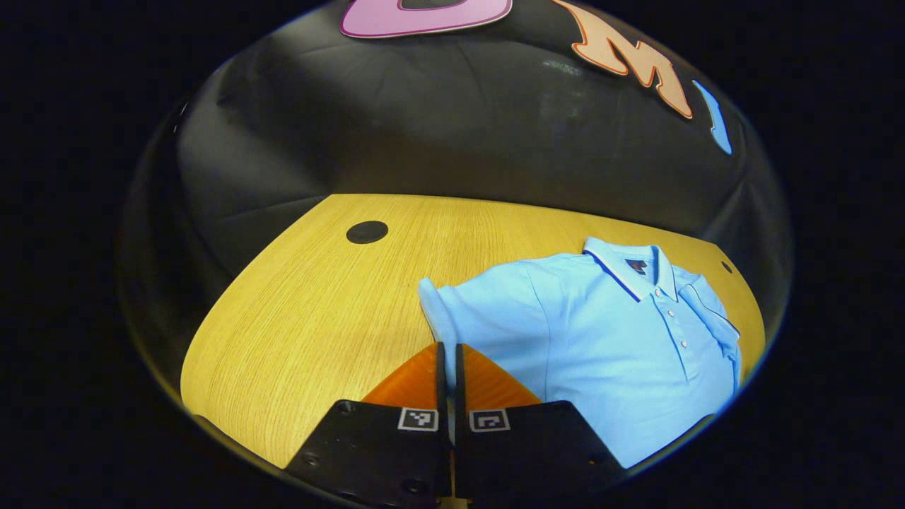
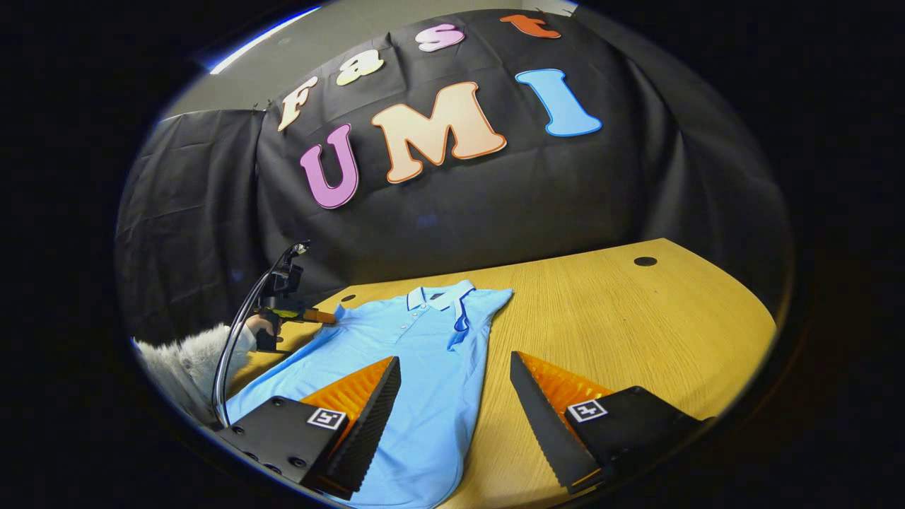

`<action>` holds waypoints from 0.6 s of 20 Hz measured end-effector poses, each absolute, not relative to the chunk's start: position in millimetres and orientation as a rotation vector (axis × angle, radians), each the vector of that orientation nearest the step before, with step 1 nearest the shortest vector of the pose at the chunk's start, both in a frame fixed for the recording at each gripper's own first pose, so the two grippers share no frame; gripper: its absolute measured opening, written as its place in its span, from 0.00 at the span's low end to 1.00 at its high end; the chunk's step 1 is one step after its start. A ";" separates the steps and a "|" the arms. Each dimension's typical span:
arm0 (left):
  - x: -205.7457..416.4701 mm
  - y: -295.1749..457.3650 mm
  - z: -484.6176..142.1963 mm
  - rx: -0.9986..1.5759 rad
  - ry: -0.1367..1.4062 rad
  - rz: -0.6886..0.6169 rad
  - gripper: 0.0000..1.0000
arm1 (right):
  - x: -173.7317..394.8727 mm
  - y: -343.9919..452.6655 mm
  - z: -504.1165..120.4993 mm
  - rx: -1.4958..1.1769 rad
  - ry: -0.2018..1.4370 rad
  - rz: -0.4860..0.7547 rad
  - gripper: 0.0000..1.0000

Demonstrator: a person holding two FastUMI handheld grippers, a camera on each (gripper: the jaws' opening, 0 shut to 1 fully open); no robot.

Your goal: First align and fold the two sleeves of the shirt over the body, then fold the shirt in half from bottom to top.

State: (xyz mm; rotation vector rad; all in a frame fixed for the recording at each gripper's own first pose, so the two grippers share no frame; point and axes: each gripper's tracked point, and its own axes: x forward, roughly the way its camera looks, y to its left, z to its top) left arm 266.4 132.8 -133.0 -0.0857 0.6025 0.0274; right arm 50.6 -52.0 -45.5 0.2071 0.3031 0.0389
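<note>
- The shirt (image 1: 608, 346) is plain light blue, a polo with a darker blue line along the collar edge and small pale buttons down the placket.
- A small dark label sits inside the collar.
- The tabletop (image 1: 311, 311) is yellow-tan wood with fine straight grain.
- A round black cap (image 1: 367, 232) lies near the tabletop's far edge; another black cap (image 2: 645, 261) sits near the far right corner.
- The sleeve (image 2: 185, 362) of the person holding the left gripper (image 2: 327, 318) is fuzzy off-white.

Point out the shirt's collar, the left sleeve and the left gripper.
collar (image 1: 626, 267): left gripper view, on its near flap.
left sleeve (image 1: 442, 311): left gripper view, near its cuff.
left gripper (image 1: 450, 353): left gripper view, between its fingertips.
</note>
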 end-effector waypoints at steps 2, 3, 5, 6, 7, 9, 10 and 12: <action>266.1 133.1 -130.4 -0.095 0.597 0.035 0.00 | 50.9 -52.2 -45.3 0.204 0.304 0.040 0.97; 263.9 134.3 -131.0 -0.088 0.603 0.040 0.00 | 50.9 -51.7 -45.1 0.204 0.304 0.041 0.97; 261.0 132.7 -122.9 -0.067 0.603 0.040 0.00 | 51.6 -48.1 -47.3 0.204 0.307 0.049 0.97; 260.4 131.1 -112.9 -0.051 0.585 0.042 0.00 | 51.0 -48.9 -47.8 0.201 0.308 0.049 0.97; 261.3 123.4 -101.1 -0.036 0.563 0.031 0.00 | 50.5 -48.7 -47.4 0.199 0.309 0.050 0.97; 263.7 95.7 -78.6 -0.003 0.521 -0.014 0.00 | 50.2 -48.4 -48.1 0.201 0.311 0.049 0.97; 266.0 75.5 -69.1 0.016 0.502 -0.049 0.00 | 50.2 -48.7 -48.5 0.200 0.311 0.048 0.97; 270.7 37.5 -55.9 0.050 0.478 -0.110 0.00 | 49.7 -47.8 -48.1 0.200 0.311 0.049 0.98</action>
